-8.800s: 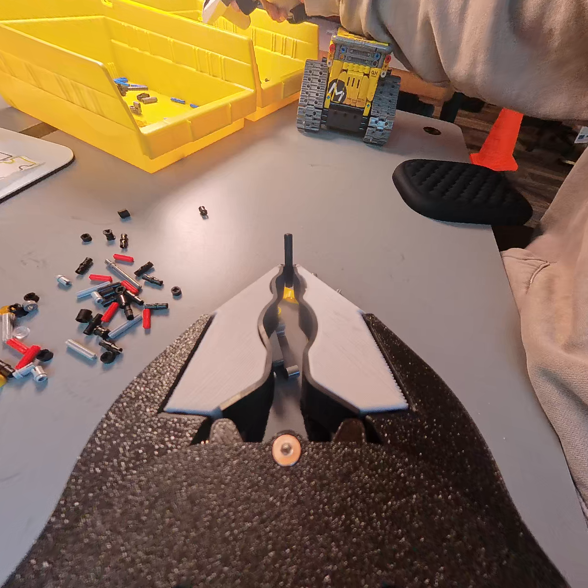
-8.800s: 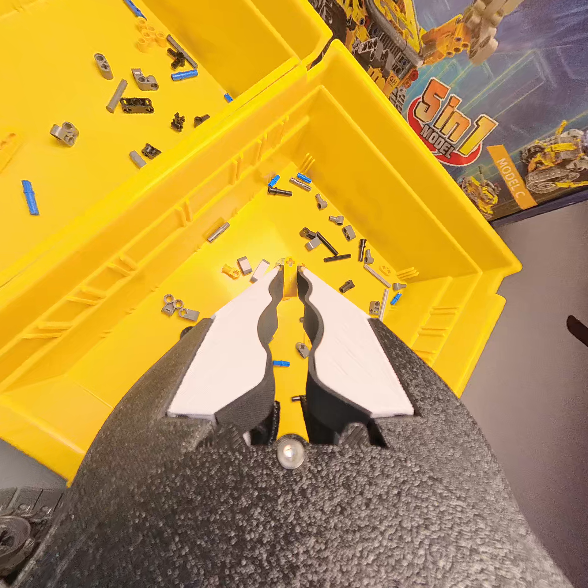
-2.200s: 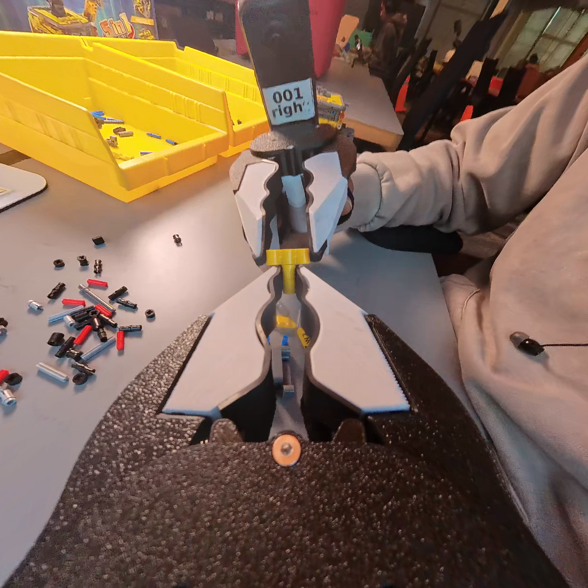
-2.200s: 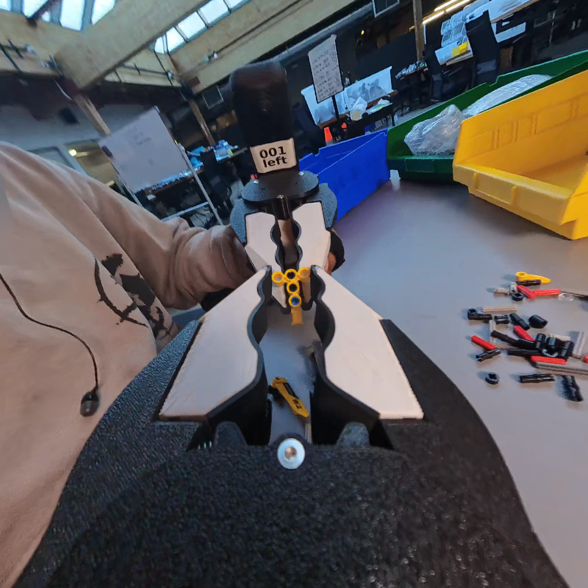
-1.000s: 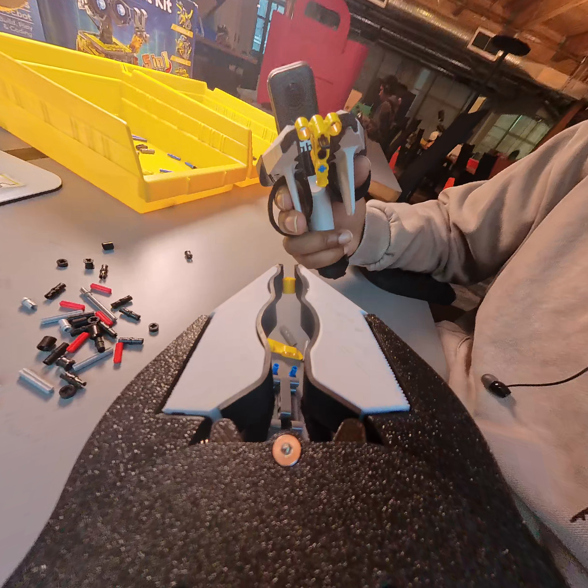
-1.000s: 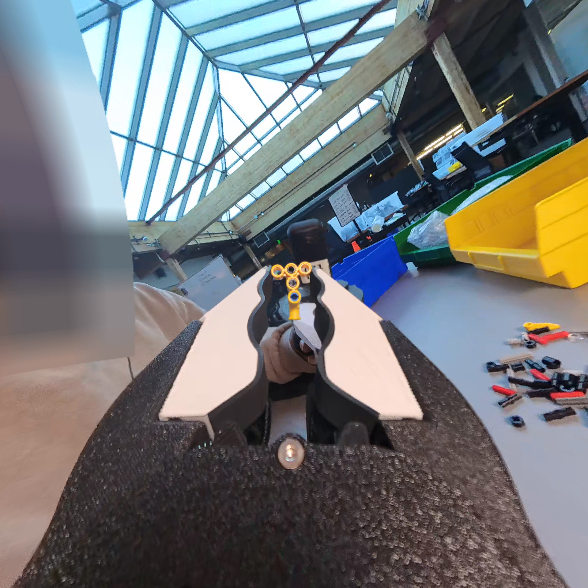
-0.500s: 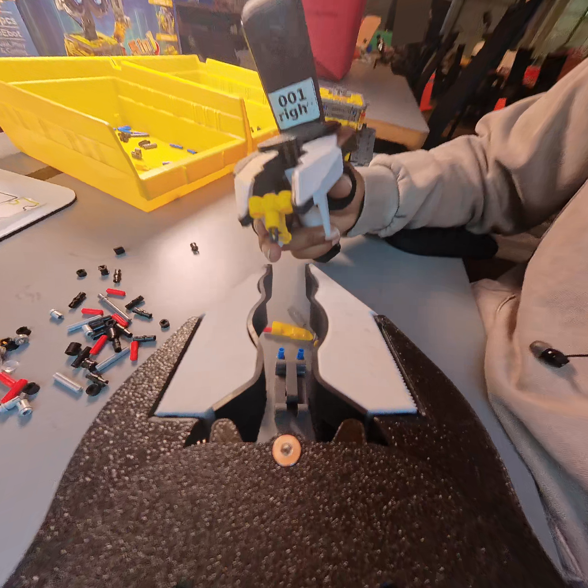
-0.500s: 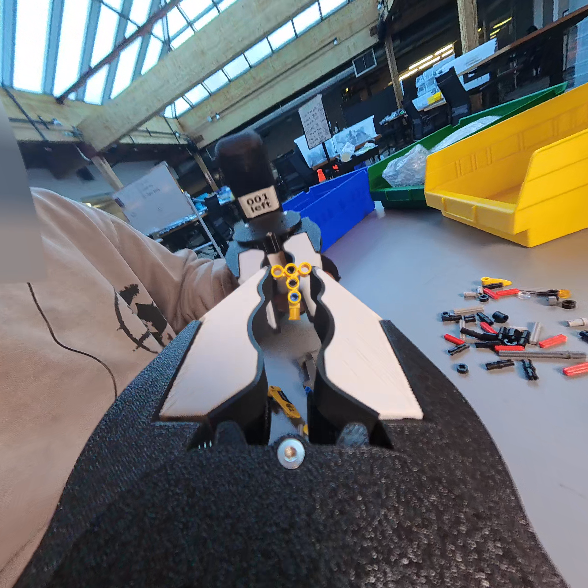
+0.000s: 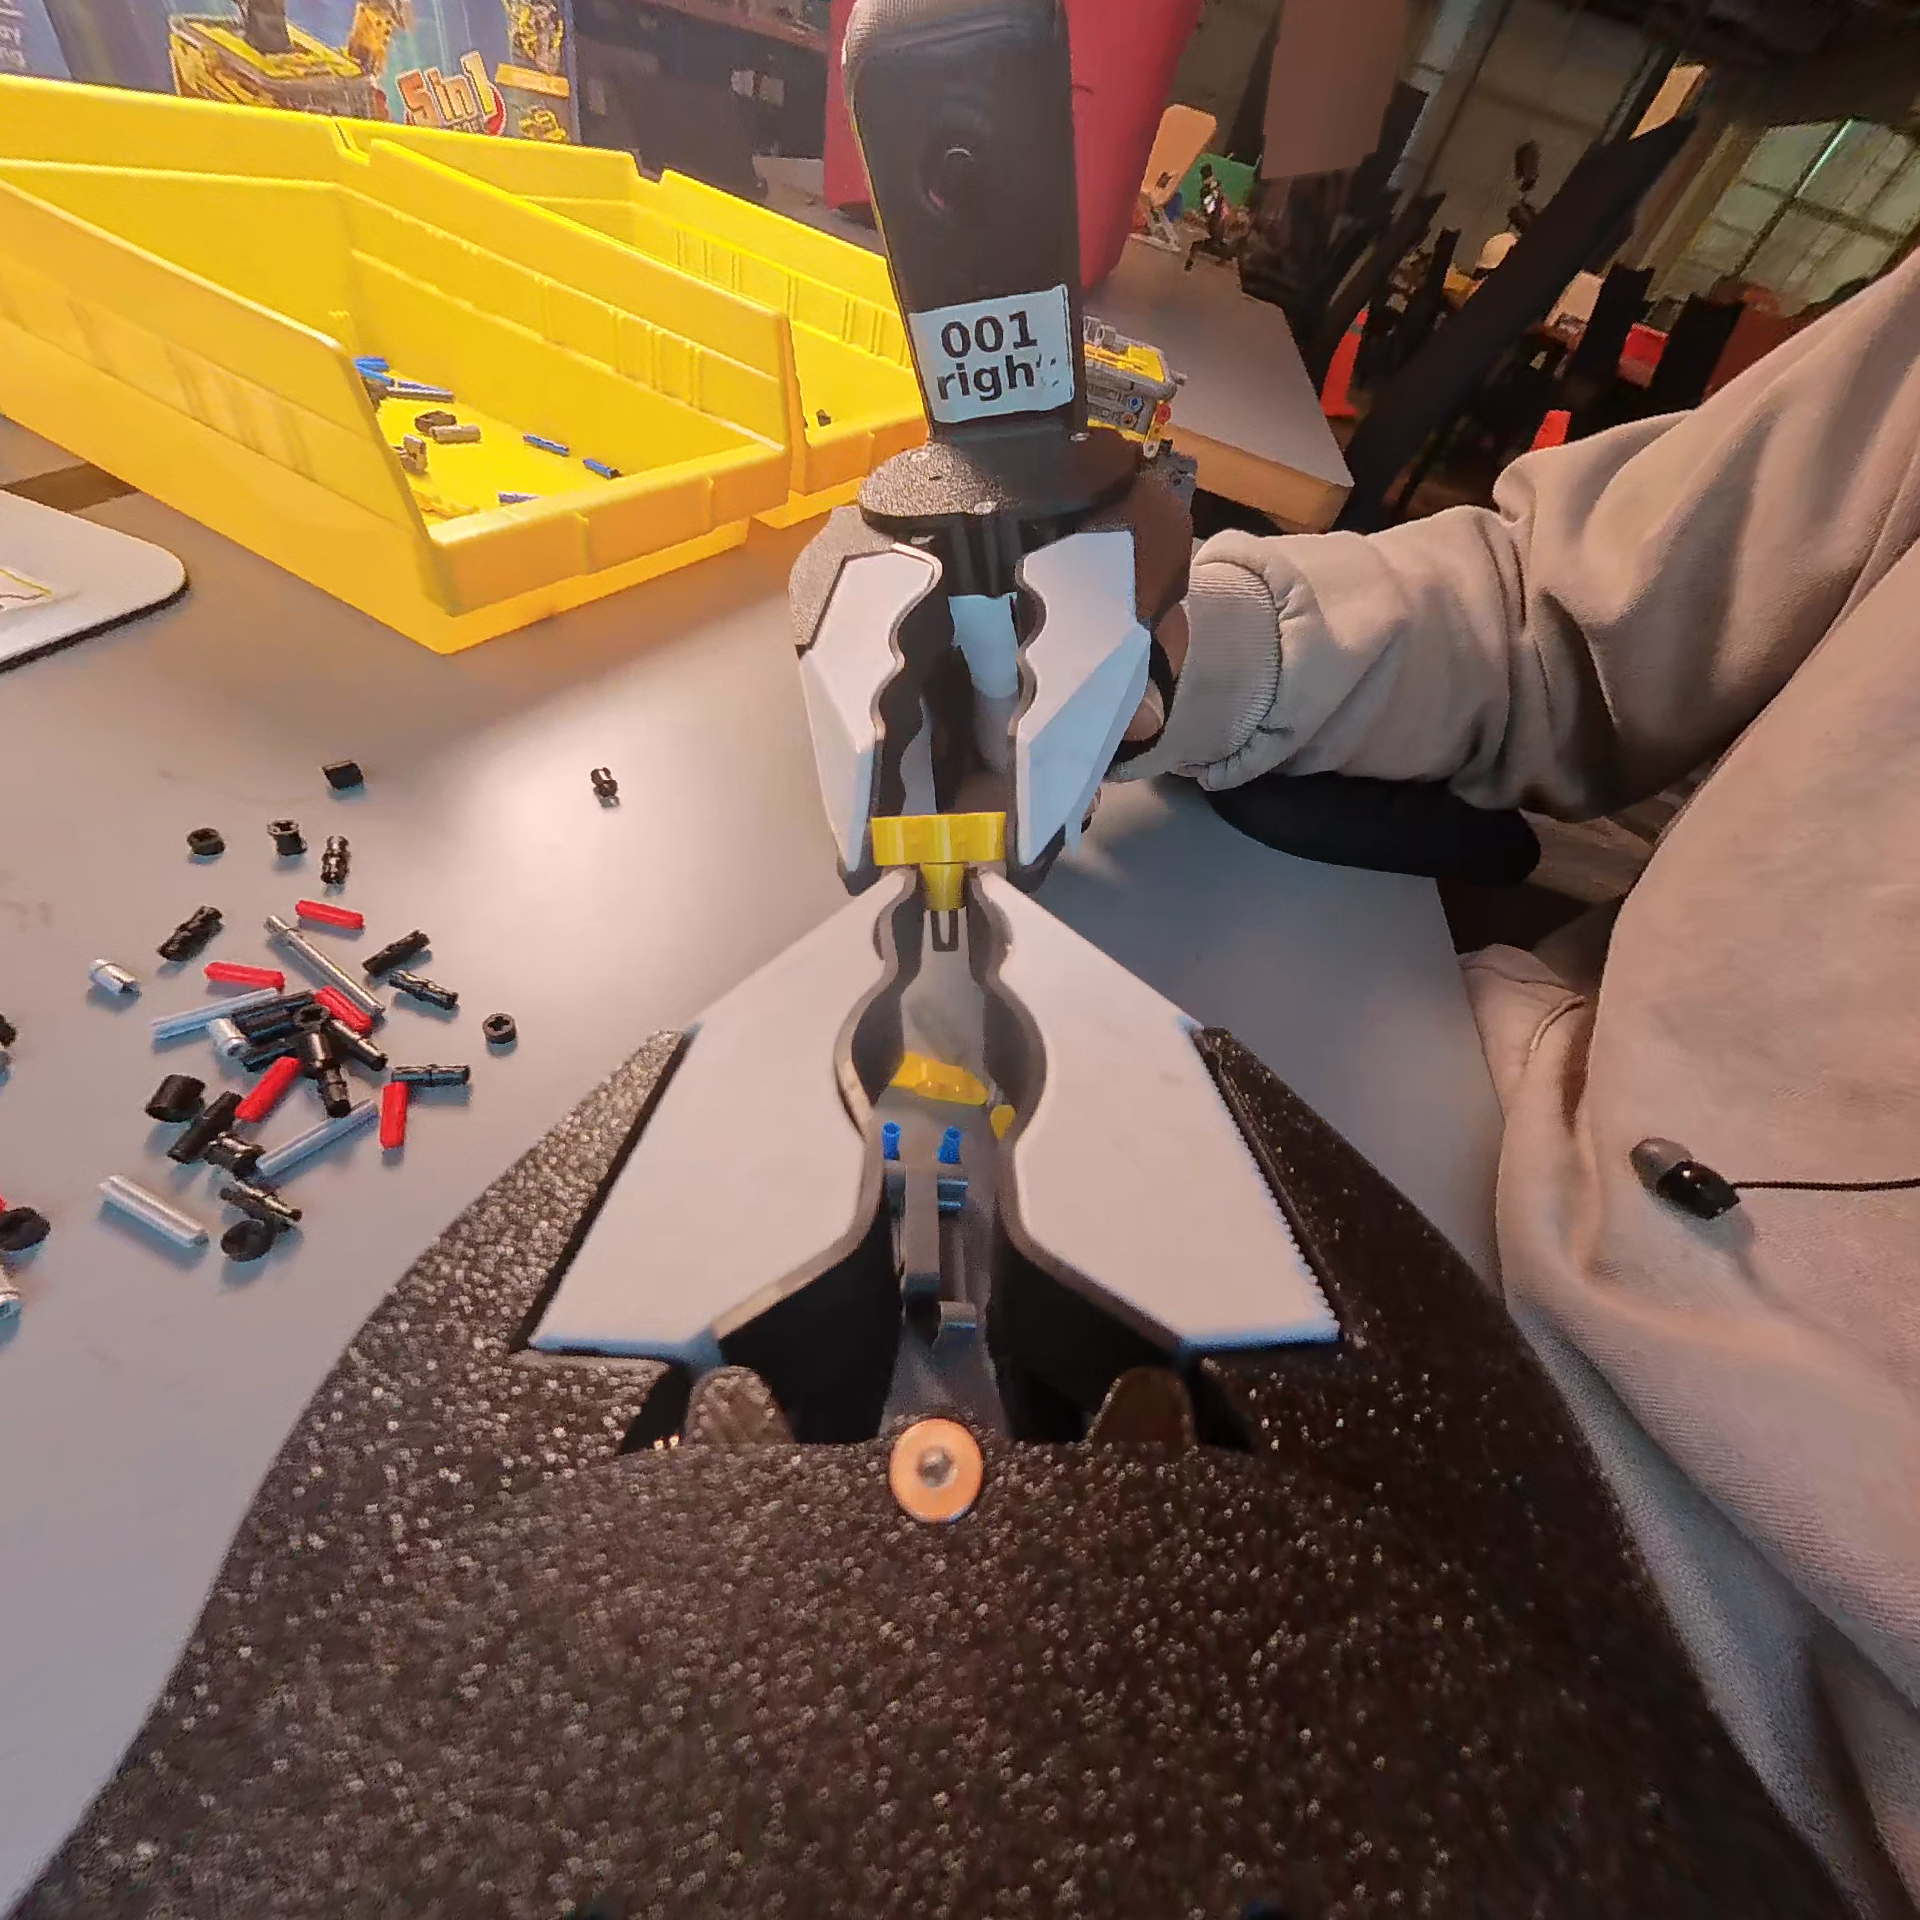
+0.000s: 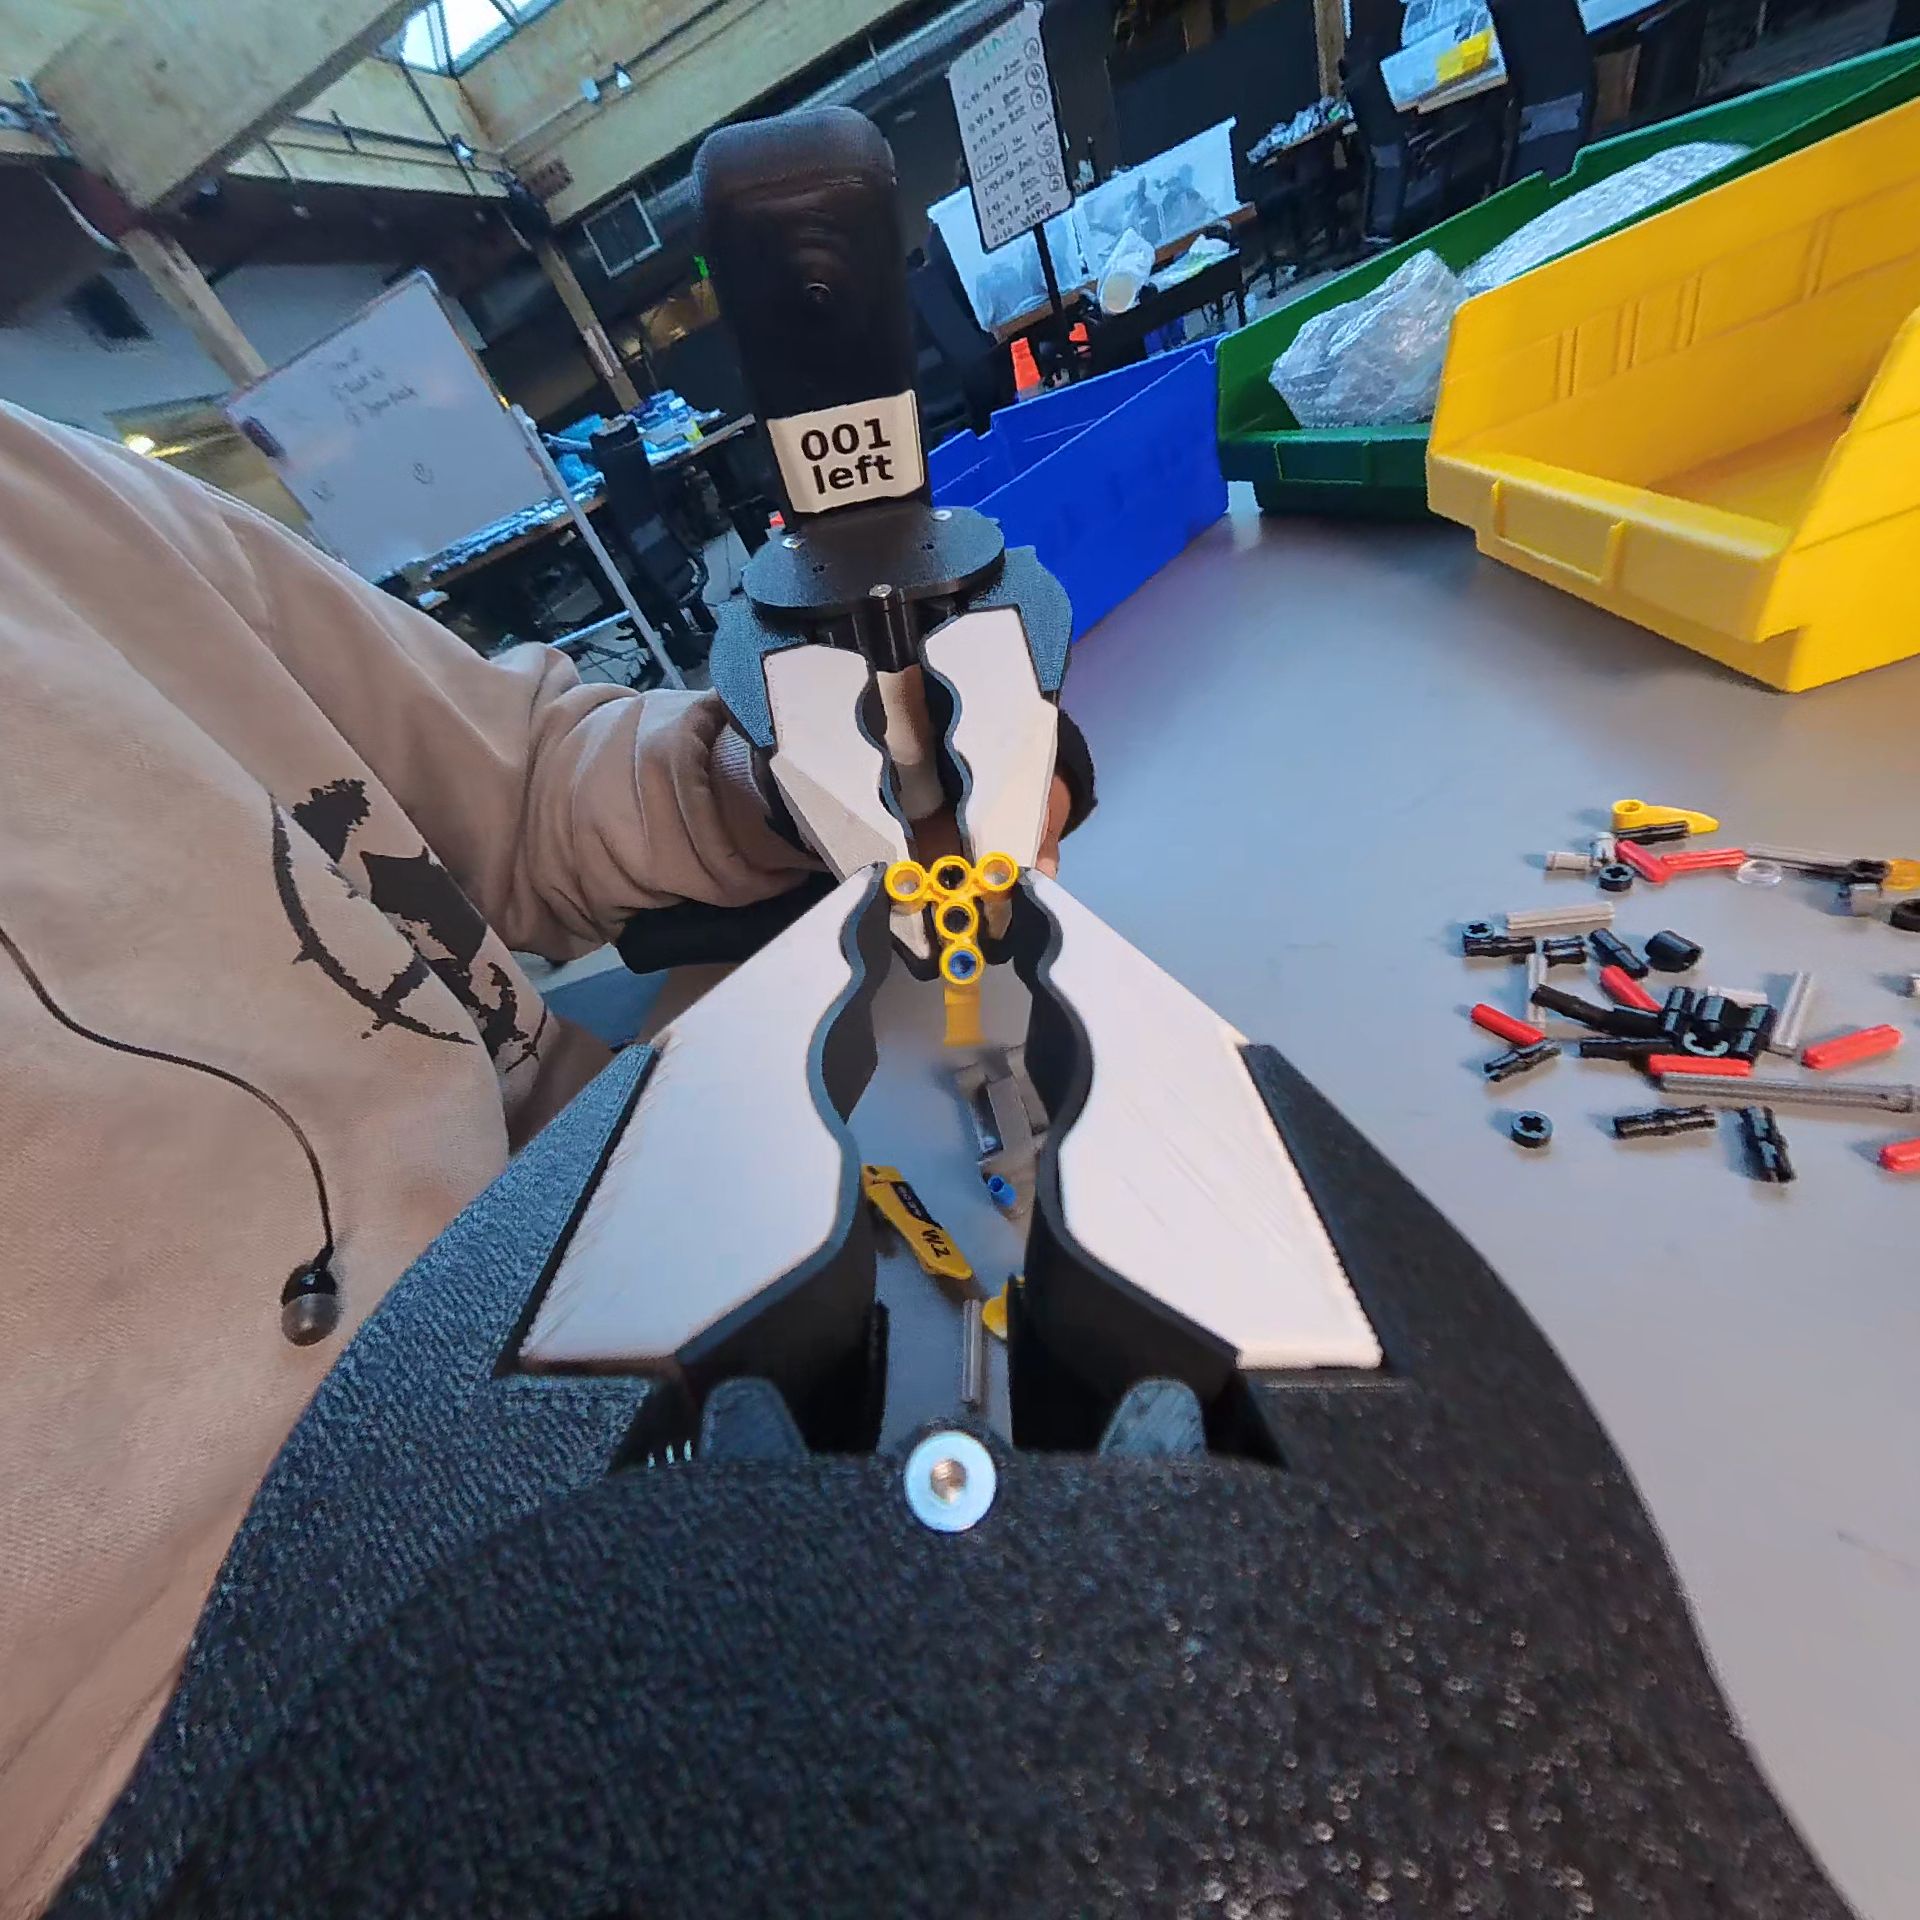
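Observation:
A yellow T-shaped beam (image 9: 938, 836) with holes is held in the air between both grippers, which face each other tip to tip. My right gripper (image 10: 951, 883) is shut on its cross bar (image 10: 948, 876). A blue pin (image 10: 961, 964) sits in one hole of the stem. My left gripper (image 9: 940, 883) is closed around the stem from the other side. The right gripper also shows in the left wrist view (image 9: 940, 821), and the left gripper in the right wrist view (image 10: 920, 862). On the grey table (image 9: 644, 727) below lie a yellow part (image 9: 935, 1081) and a grey part with blue pins (image 9: 920, 1174).
A scatter of small black, red and grey parts (image 9: 291, 1039) lies left of the left gripper, also in the right wrist view (image 10: 1683, 1018). Yellow bins (image 9: 520, 540) stand at the back, with blue (image 10: 1101, 468) and green (image 10: 1330, 457) bins beyond. A person's sleeve (image 9: 1455, 623) is at the right. The tips of both grippers are at nearly the same place.
The right gripper swung back down and brought the yellow beam to the left gripper's tips. The left gripper, open half a second ago, has closed on the stem.

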{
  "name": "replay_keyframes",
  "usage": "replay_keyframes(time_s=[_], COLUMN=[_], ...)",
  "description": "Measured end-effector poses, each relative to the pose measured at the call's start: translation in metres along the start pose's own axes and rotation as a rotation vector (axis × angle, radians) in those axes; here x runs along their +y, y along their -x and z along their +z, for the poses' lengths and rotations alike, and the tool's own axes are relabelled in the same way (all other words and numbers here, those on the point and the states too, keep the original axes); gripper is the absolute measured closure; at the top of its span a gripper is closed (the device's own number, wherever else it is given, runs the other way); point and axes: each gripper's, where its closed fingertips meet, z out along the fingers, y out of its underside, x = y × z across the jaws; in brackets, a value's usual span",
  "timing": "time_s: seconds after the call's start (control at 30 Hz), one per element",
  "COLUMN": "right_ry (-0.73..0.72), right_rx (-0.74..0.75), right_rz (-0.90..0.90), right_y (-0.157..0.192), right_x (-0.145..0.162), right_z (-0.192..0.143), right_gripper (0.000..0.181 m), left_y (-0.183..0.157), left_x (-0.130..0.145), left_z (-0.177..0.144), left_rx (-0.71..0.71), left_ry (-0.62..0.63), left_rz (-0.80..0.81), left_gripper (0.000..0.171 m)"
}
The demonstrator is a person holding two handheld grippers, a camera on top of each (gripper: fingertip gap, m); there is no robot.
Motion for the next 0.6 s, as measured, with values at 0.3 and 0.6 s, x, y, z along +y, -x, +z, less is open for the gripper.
replay_keyframes(time_s=[0.3, 0.6], right_ry=[-0.214, -0.512], right_rx=[-0.123, -0.068], right_rz=[0.113, 0.142], right_y=[0.016, -0.001], right_x=[-0.035, -0.086], right_z=[-0.011, -0.065], right_gripper=[0.162, 0.162], left_y=[-0.015, -0.001], left_x=[-0.035, -0.028], left_z=[-0.007, -0.015], left_rx=[0.076, 0.075], left_ry=[-0.193, -0.193], left_rz=[-0.079, -0.128], left_gripper=[0.165, 0.165])
